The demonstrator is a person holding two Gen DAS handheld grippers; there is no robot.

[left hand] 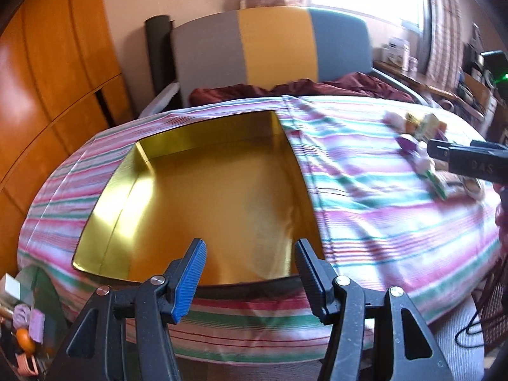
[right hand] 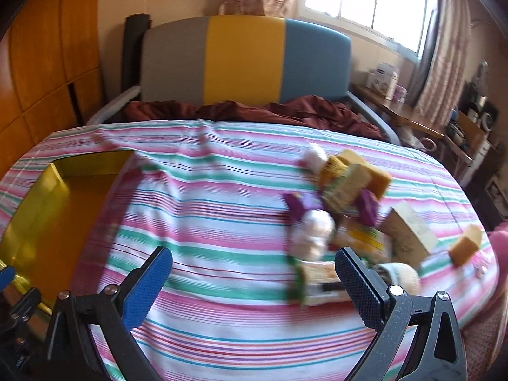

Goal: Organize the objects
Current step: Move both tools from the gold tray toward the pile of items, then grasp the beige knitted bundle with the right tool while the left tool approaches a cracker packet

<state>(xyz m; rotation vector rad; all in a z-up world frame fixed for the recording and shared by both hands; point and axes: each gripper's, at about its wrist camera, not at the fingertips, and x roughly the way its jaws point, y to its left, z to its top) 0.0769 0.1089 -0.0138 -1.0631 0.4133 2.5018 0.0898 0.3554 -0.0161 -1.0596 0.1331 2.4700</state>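
An open gold box (left hand: 216,197) lies on the striped bedsheet, with nothing inside it. My left gripper (left hand: 250,246) hovers open over the box's near rim, nothing between its fingers. To the right lies a blurred heap of small items (right hand: 349,209): yellow sponges, purple blocks, cartons and white fluffy pieces. The same heap (left hand: 419,139) shows small in the left wrist view, with my right gripper (left hand: 444,152) reaching in beside it. In the right wrist view my right gripper (right hand: 252,255) stands open above the sheet, just left of the heap. The gold box (right hand: 47,209) sits at that view's left edge.
A grey, yellow and blue headboard (right hand: 244,60) and a crumpled maroon blanket (right hand: 254,108) close off the far end of the bed. A wooden wardrobe (left hand: 47,95) stands on the left. A cluttered desk (right hand: 412,114) and window are on the right. A pink sleeve (right hand: 498,250) shows at the right edge.
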